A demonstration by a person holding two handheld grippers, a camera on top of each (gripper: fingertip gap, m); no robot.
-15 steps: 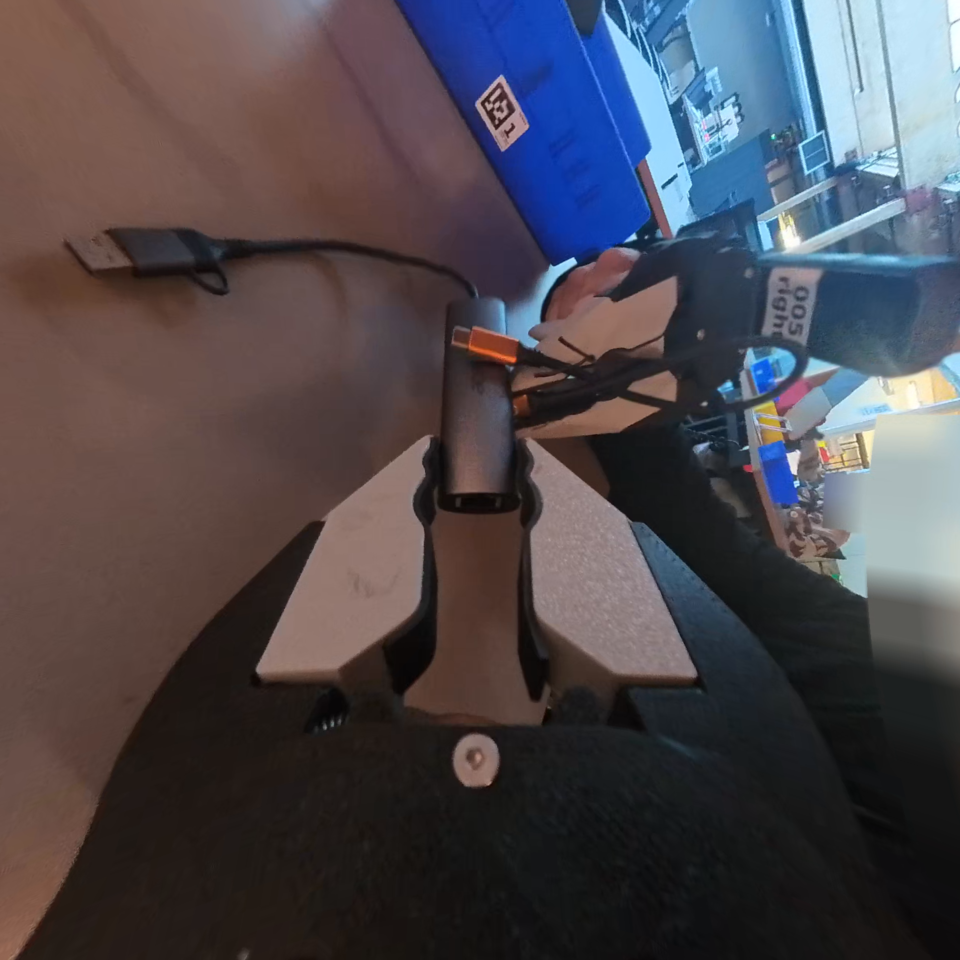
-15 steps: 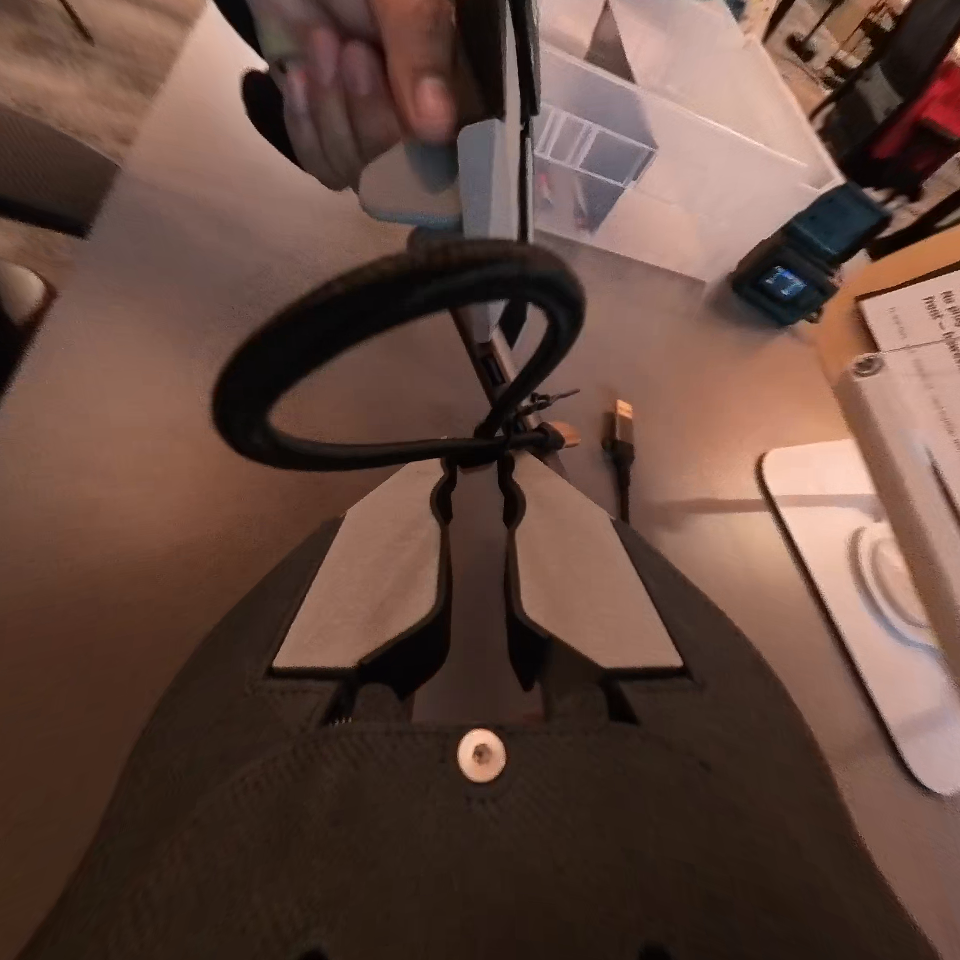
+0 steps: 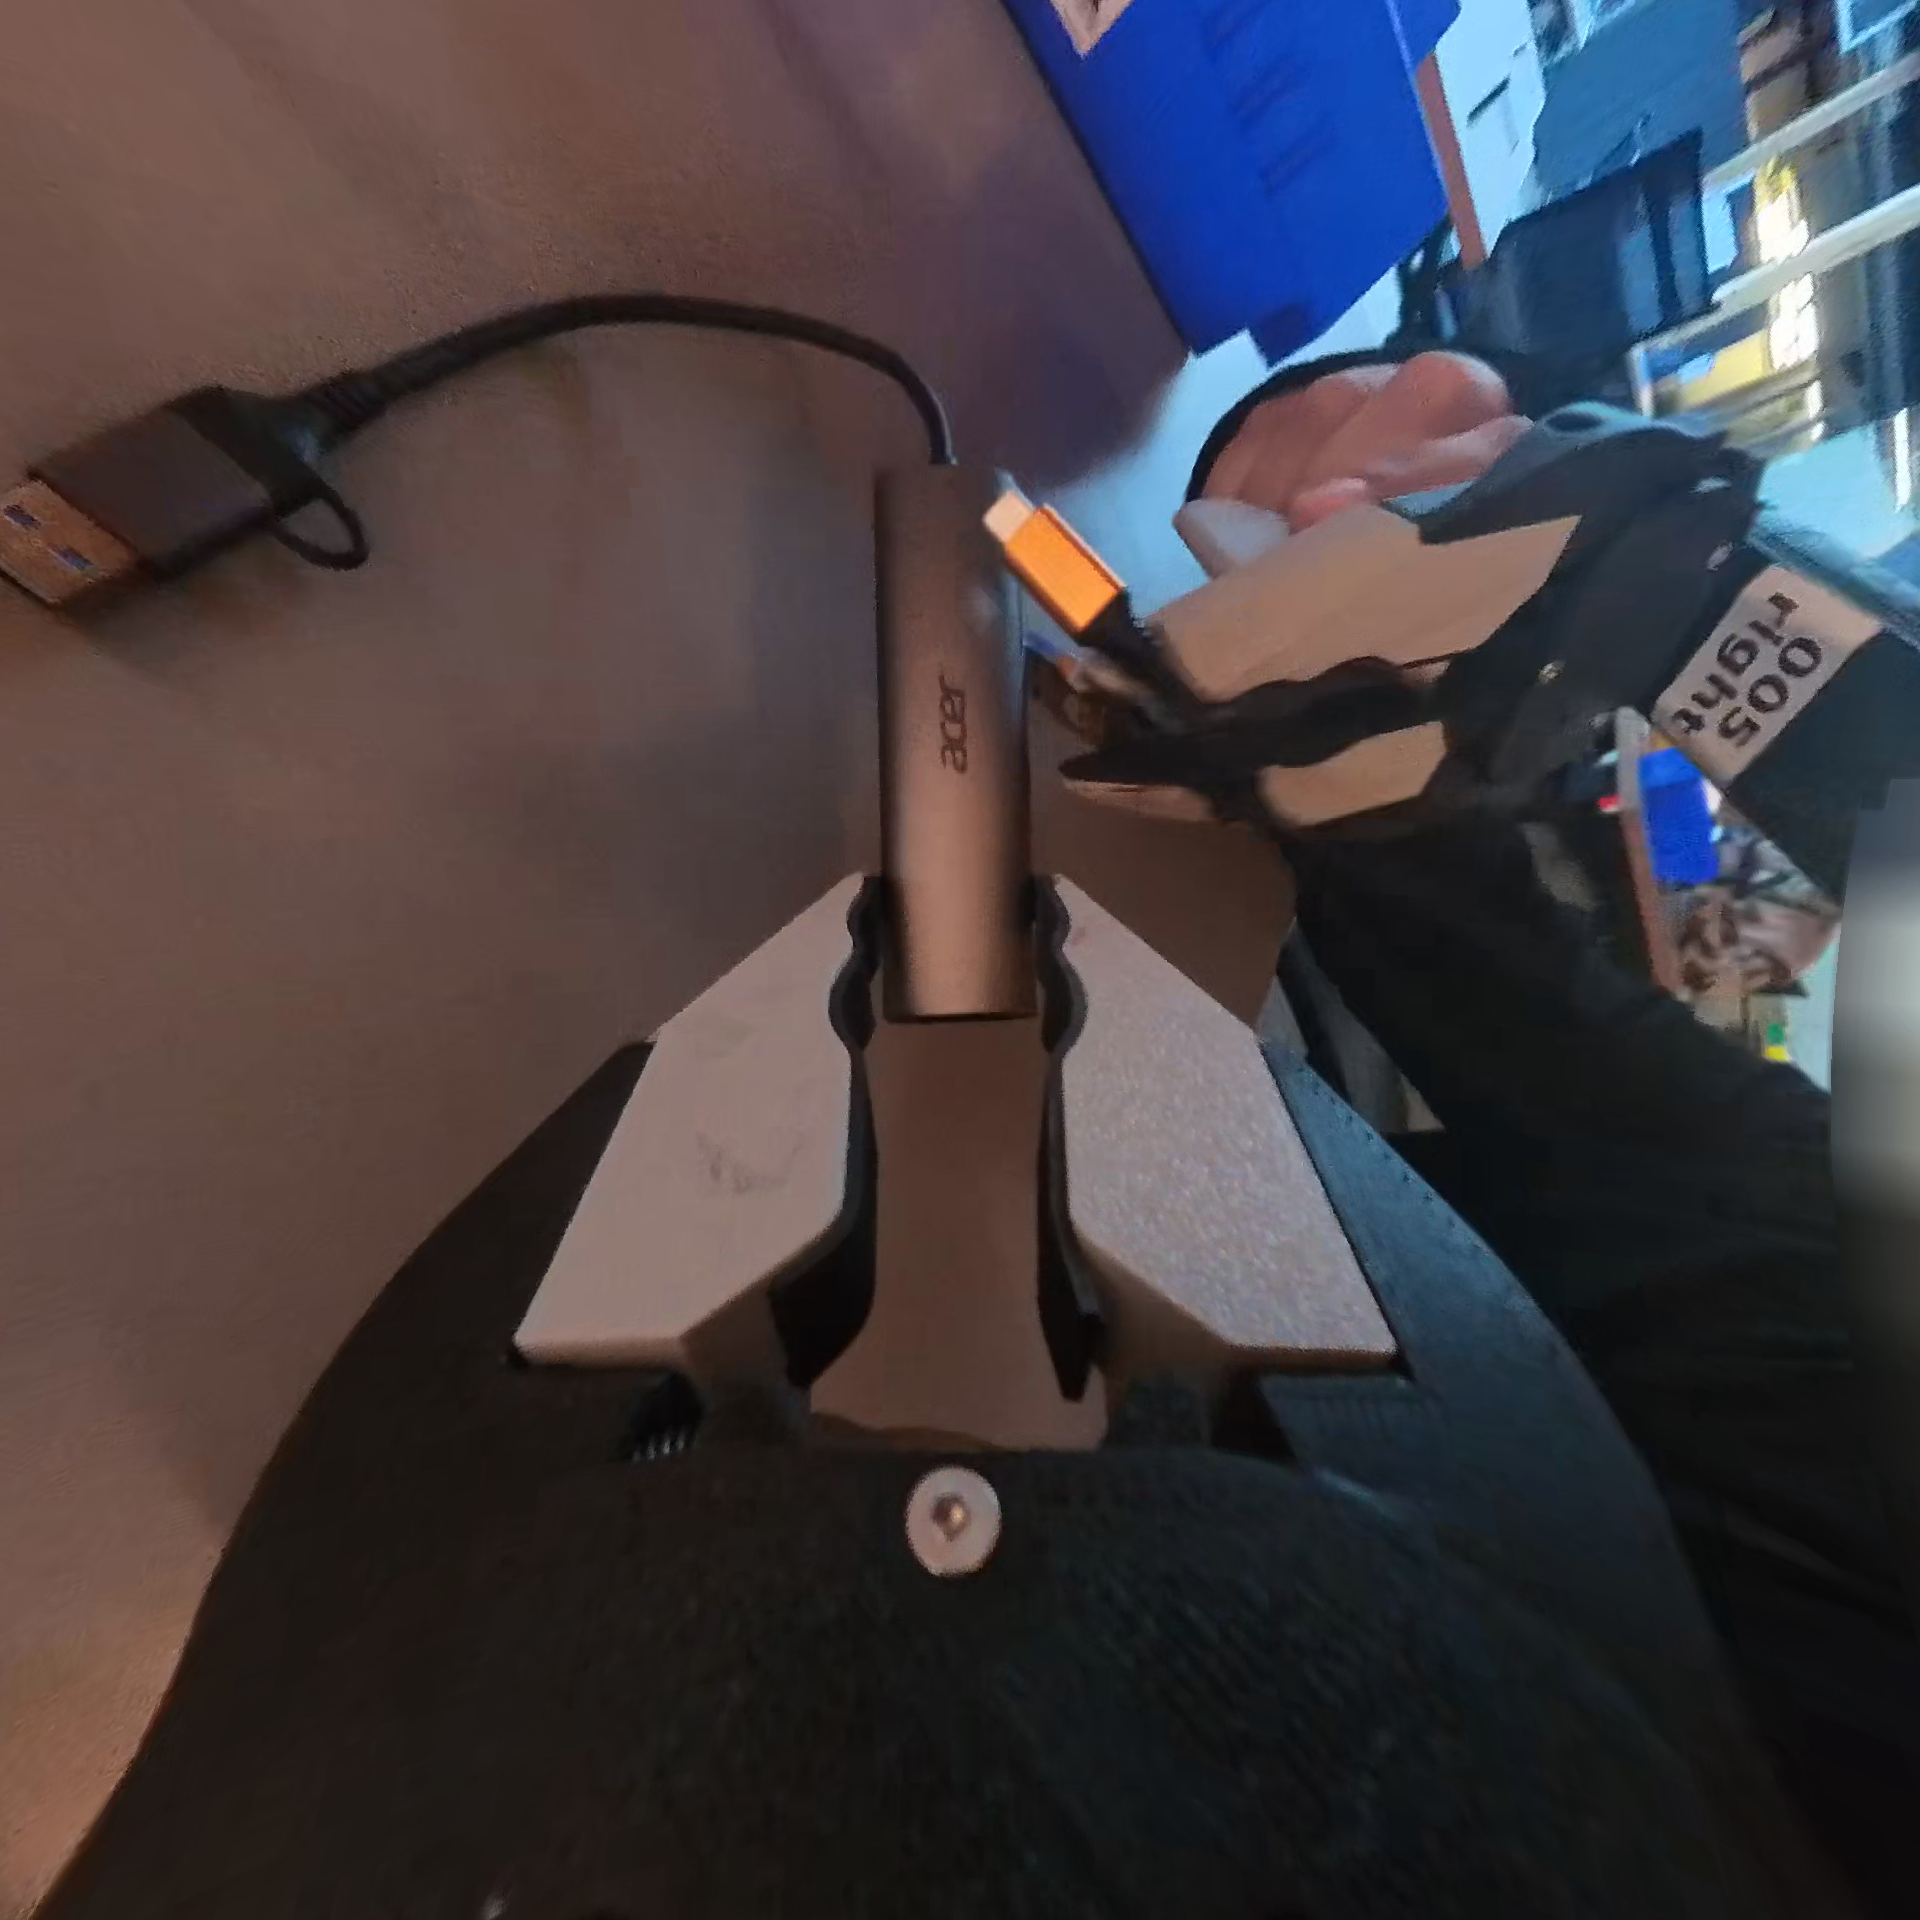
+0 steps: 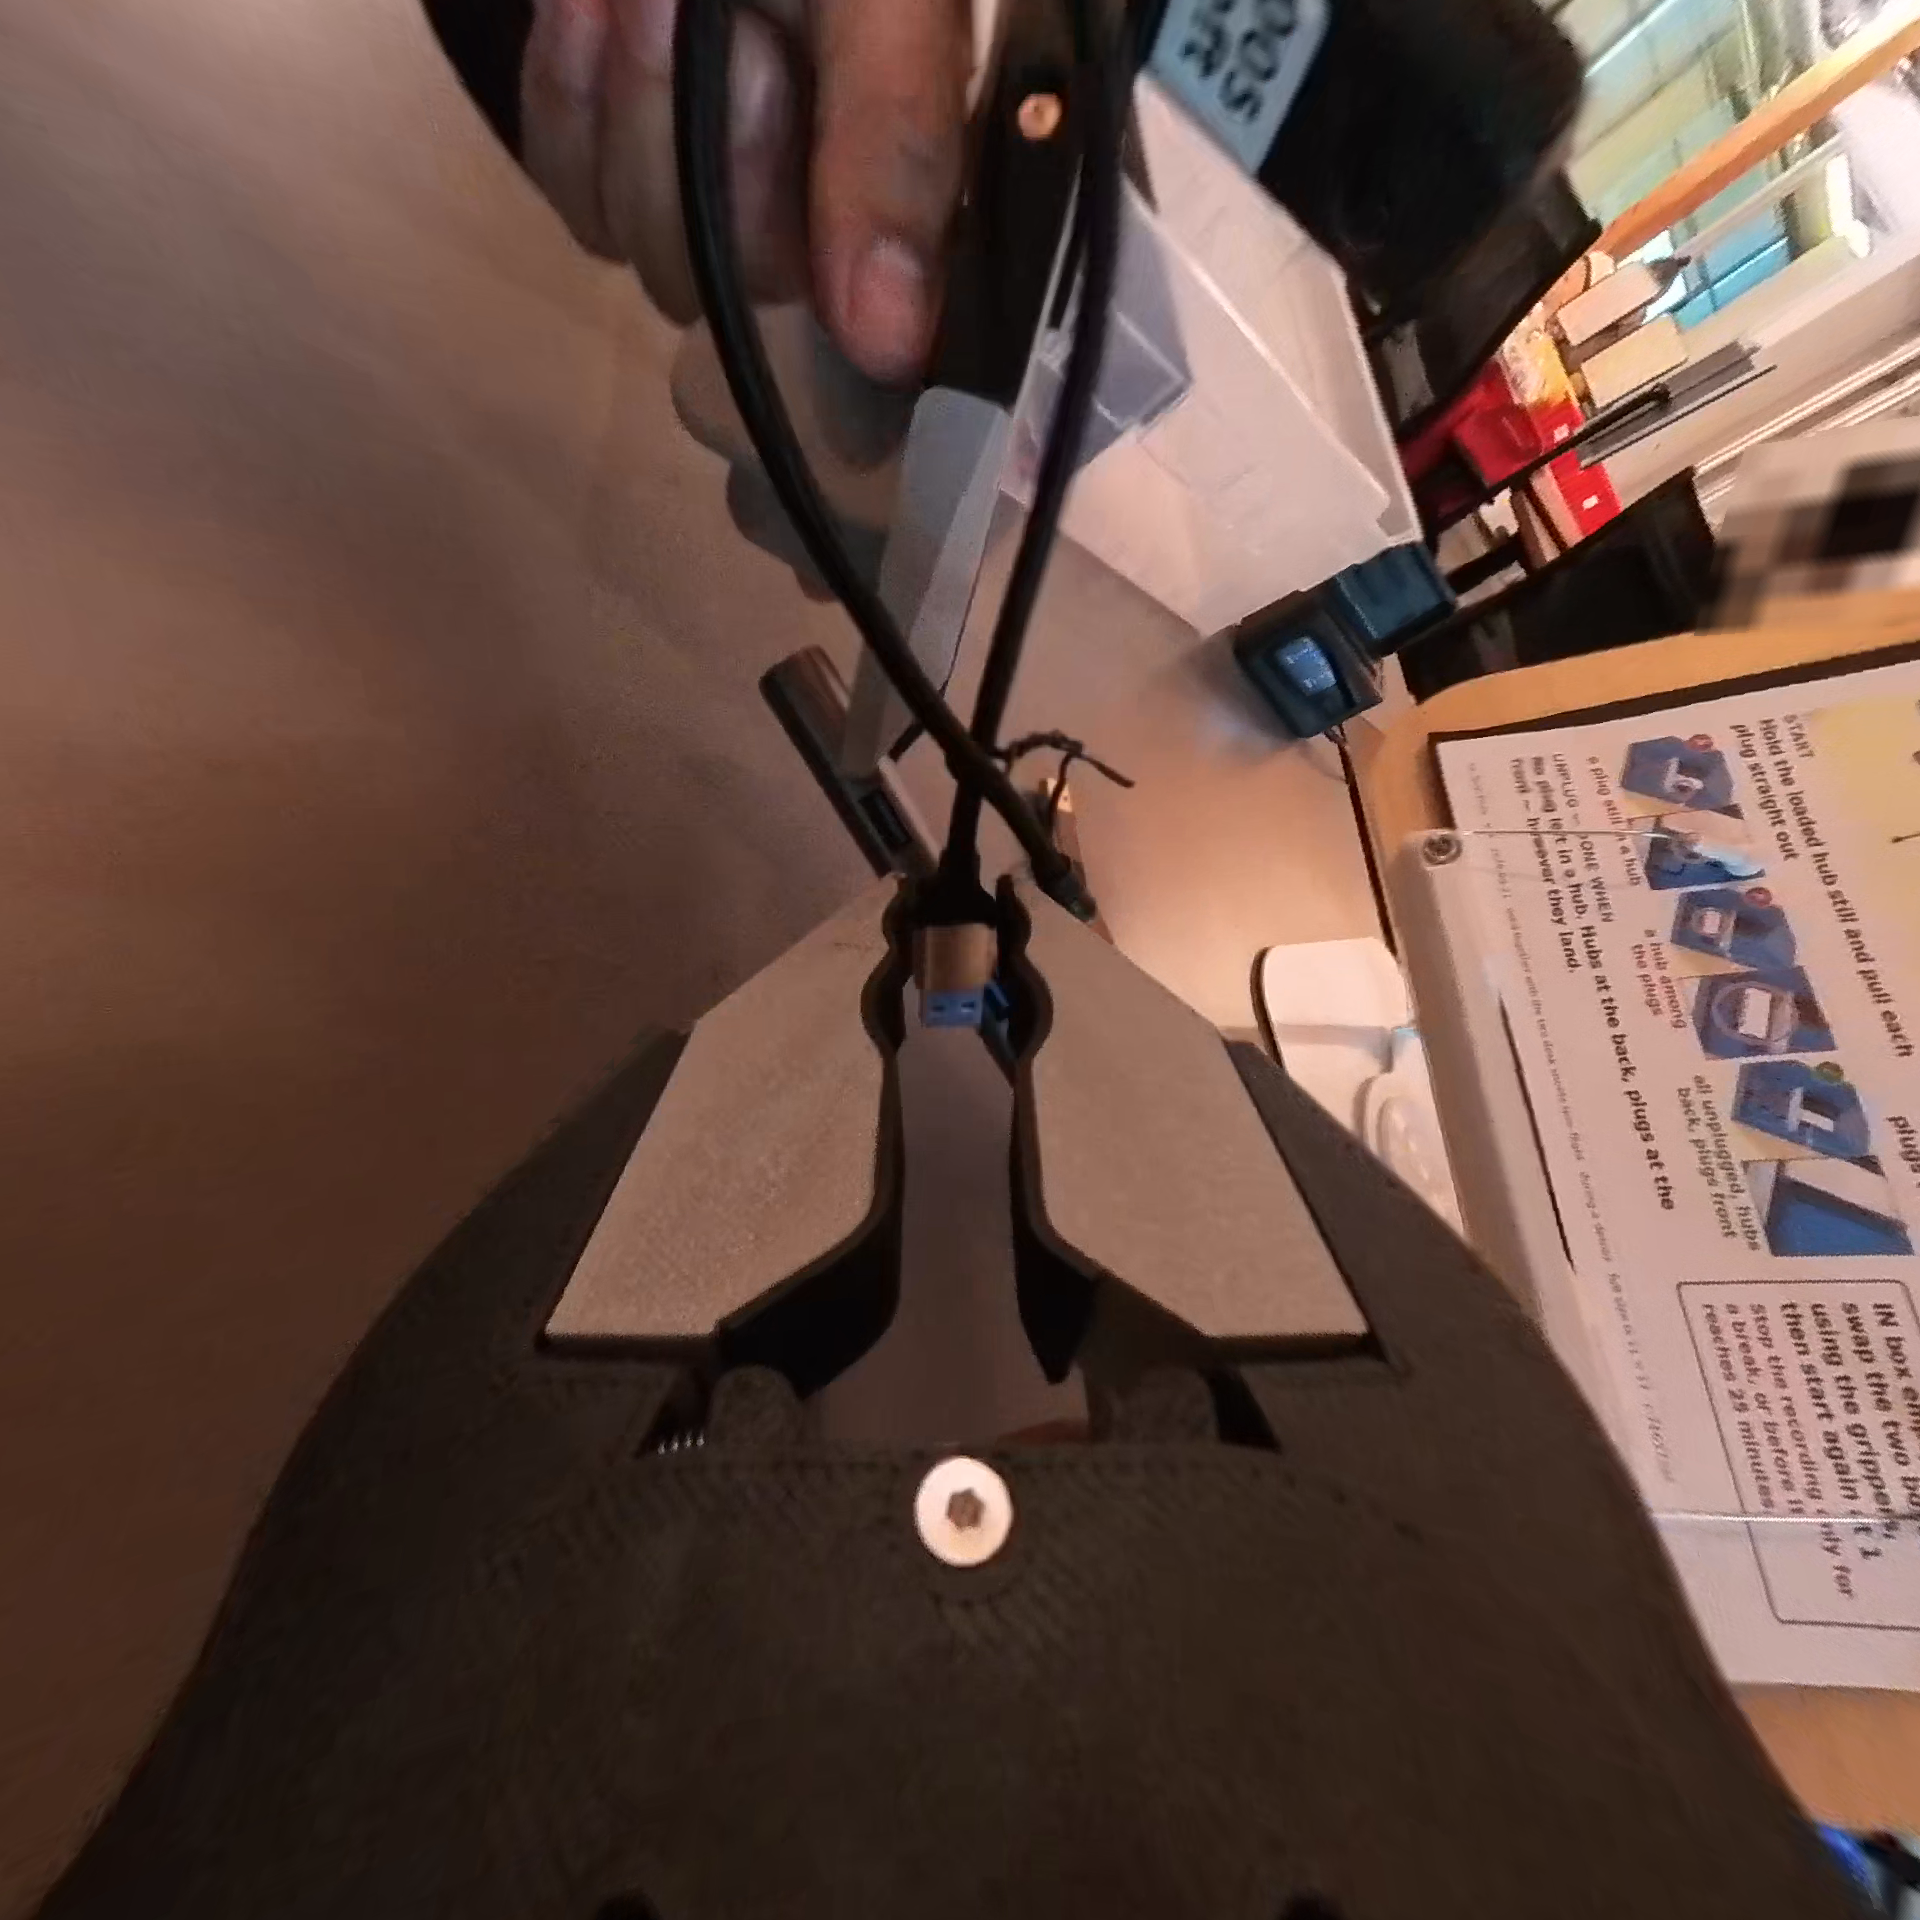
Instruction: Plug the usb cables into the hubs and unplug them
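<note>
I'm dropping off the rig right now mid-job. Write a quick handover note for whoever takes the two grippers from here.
Left gripper: shut on the lower end of the grey hub, holding it off the table.
Right gripper: shut on the orange plug, with its black cable looping above.
The plug's metal tip is bare at the hub's side, not in a port.
The hub's own lead plug is loose out to the left.
Done: both parts are gripped and brought together.
Left: these views do not show whether the plug is going in or coming out. Check before moving.
</note>
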